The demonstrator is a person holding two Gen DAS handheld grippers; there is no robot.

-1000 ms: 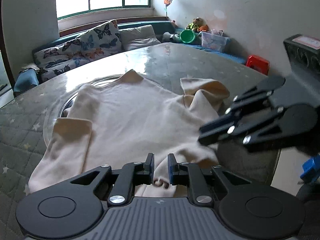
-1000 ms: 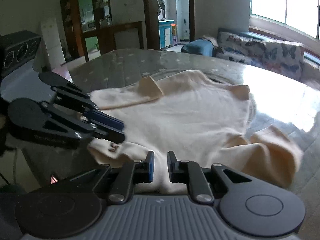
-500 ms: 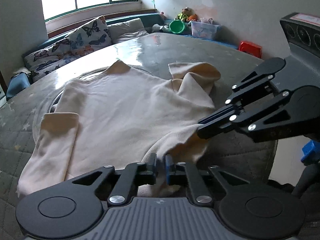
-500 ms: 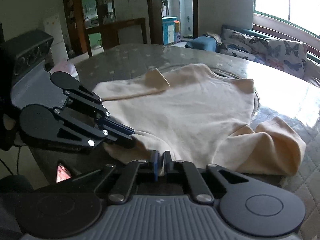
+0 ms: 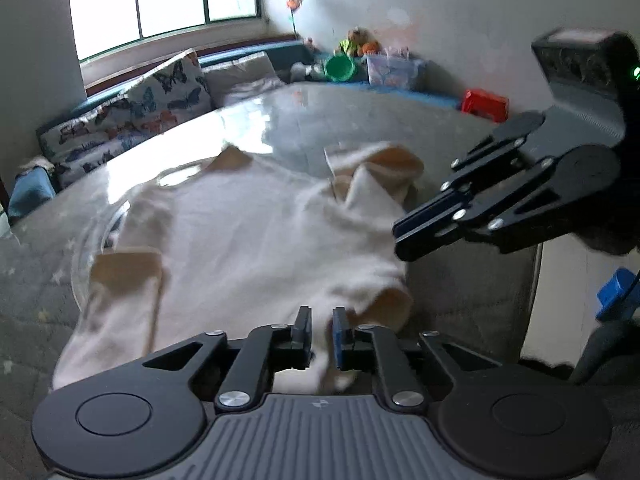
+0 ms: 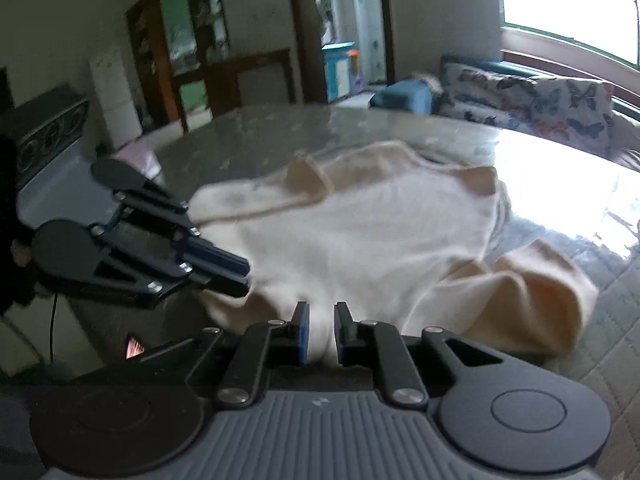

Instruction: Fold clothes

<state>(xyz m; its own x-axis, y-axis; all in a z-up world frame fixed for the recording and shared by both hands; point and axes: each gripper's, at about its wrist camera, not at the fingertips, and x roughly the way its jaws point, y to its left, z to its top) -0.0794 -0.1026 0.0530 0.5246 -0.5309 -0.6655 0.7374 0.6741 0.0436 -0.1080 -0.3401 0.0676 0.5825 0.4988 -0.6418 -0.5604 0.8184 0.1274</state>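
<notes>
Left wrist view: my left hand-held gripper (image 5: pixel 320 334), jaws just eased slightly, grasps the cream sweater's (image 5: pixel 256 236) hem at the surface's (image 5: pixel 360 120) near edge.

Right wrist view: my right hand-held gripper (image 6: pixel 318 332), likewise eased, pinches the hem, now lifted to fold.

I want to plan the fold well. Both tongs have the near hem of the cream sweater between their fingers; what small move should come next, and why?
Probably lift the hem a little and carry it toward the collar. The left tongs and right tongs each pinch the sweater's near edge, their fingers having just eased slightly apart with cloth between them. The body lies flat on the table.
</notes>
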